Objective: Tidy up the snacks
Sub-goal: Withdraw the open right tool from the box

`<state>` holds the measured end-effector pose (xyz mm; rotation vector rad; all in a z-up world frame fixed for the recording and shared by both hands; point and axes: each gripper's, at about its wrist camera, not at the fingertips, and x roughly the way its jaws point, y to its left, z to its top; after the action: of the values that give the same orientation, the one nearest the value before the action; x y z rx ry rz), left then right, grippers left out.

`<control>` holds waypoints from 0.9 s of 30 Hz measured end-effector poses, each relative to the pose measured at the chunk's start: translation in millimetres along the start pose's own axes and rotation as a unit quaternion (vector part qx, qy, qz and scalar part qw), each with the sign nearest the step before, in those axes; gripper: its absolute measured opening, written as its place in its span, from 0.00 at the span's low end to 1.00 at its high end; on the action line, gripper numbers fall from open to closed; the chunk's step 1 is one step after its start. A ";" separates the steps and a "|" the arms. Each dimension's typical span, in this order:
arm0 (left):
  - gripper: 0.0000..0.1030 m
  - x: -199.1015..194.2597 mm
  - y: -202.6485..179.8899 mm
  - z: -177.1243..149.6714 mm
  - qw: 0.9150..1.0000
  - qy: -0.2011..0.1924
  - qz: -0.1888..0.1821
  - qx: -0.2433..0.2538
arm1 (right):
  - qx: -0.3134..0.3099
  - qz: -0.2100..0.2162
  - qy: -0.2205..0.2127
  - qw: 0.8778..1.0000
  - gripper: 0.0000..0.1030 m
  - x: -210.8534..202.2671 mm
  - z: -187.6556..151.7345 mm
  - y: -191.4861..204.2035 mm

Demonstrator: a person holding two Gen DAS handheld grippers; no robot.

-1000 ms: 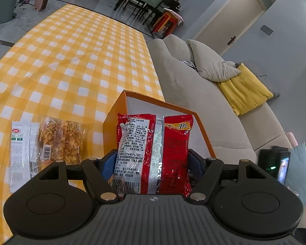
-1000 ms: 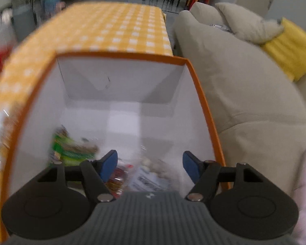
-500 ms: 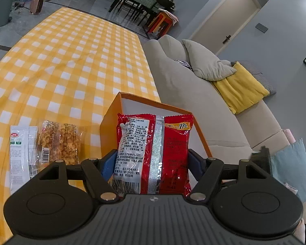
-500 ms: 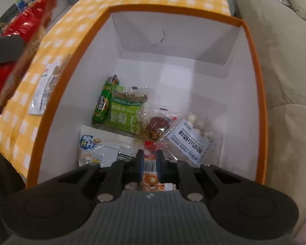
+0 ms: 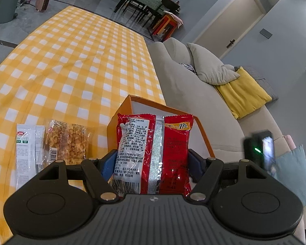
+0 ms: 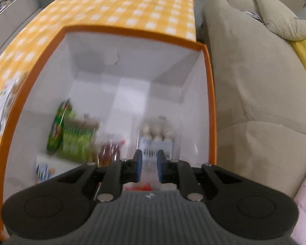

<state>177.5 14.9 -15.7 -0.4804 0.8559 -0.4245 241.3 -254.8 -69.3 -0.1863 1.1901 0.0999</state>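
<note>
Yellow-check table [image 5: 75,65] runs long beside the grey sofa [image 5: 193,94]; the orange box [image 6: 211,102] sits at the table's near right corner, by the sofa-side edge, open top, white inside. Box floor already holds several snacks: green packs [image 6: 71,134] toward the left wall, a dark red pack [image 6: 109,153] mid, a pack of pale balls [image 6: 157,130] toward the right wall, a white/blue pack in the near left corner; view is smeared, so exact labels can't be read. Two snacks remain on the cloth left of the box: a clear pack of brown brittle [image 5: 69,143] and, touching its left side, a white sachet [image 5: 26,153]. Left gripper [image 5: 151,161] is clamped wide on the red snack bag [image 5: 155,153], bag upright, just short of the box's near wall. Right gripper [image 6: 149,163] hangs over the box w/ jaws nearly together, prob. nothing between them. Step in hand, as I read it: drop the red bag in. Do it well: carry it past the orange rim first, aim for the bare back floor, lower, then let go; keep the right gripper clear of the opening.
</note>
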 end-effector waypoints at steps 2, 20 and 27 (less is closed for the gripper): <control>0.80 -0.2 -0.3 0.0 1.000 0.000 0.001 0.001 | -0.002 -0.009 0.006 1.000 0.11 14.5 12.9 1.5; 0.80 -2.8 -0.2 1.1 1.000 0.000 0.000 -0.001 | -0.034 0.002 0.109 0.993 0.07 37.7 -4.9 9.0; 0.80 -2.1 -3.8 0.0 1.000 0.003 0.003 0.006 | 0.000 0.010 0.042 0.999 0.07 14.9 -2.8 3.0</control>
<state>175.6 13.0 -12.3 -0.4653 0.8593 -0.4253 243.7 -252.7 -84.4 -0.1798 1.2763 0.1101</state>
